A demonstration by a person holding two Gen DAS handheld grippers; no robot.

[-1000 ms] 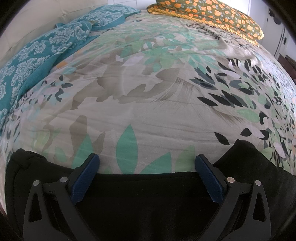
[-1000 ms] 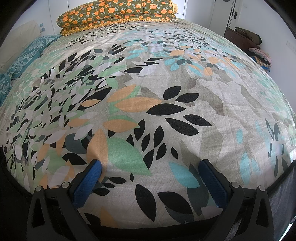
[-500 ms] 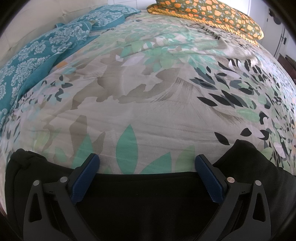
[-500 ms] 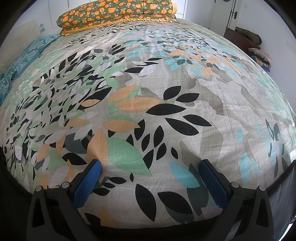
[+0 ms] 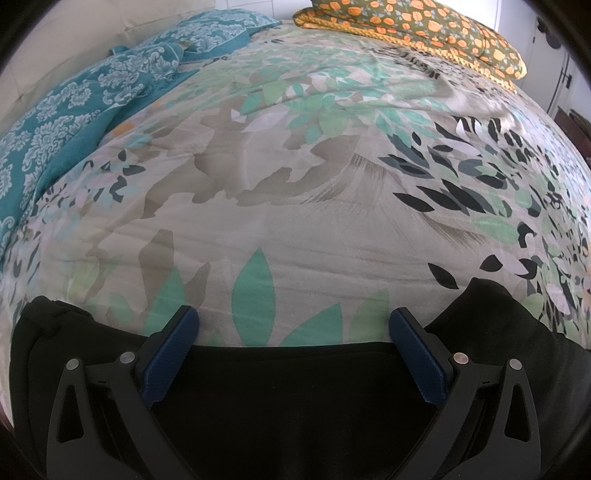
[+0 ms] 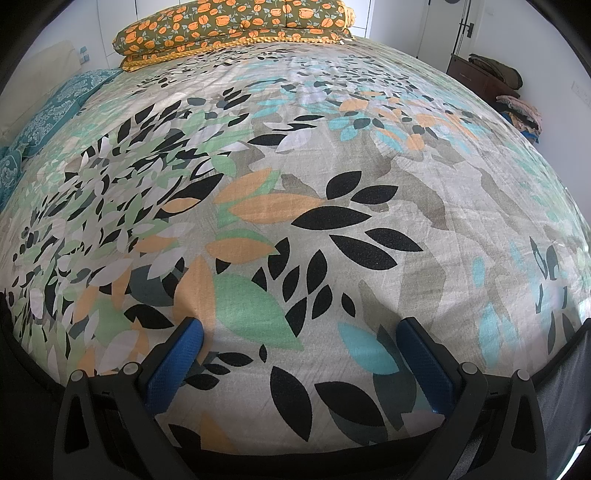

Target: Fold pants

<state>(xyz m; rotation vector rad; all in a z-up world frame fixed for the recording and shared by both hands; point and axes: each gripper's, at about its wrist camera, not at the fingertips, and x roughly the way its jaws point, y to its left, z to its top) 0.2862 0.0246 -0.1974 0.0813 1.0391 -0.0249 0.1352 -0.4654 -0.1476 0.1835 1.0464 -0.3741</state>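
Black pants (image 5: 295,406) lie along the near edge of the bed (image 5: 295,192), under the left gripper (image 5: 293,332), whose jaws gape wide, holding nothing. The right gripper (image 6: 299,343) hangs over bare leaf-print cover, jaws likewise spread and empty. Teal pillows (image 5: 81,110) sit far left, an orange-flowered pillow (image 6: 236,26) at the head, and a clothes pile (image 6: 521,114) beyond the bed.

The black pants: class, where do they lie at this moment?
In the left wrist view the black pants lie across the near edge of the leaf-print bedspread, under the open left gripper; its blue fingers straddle their top edge.
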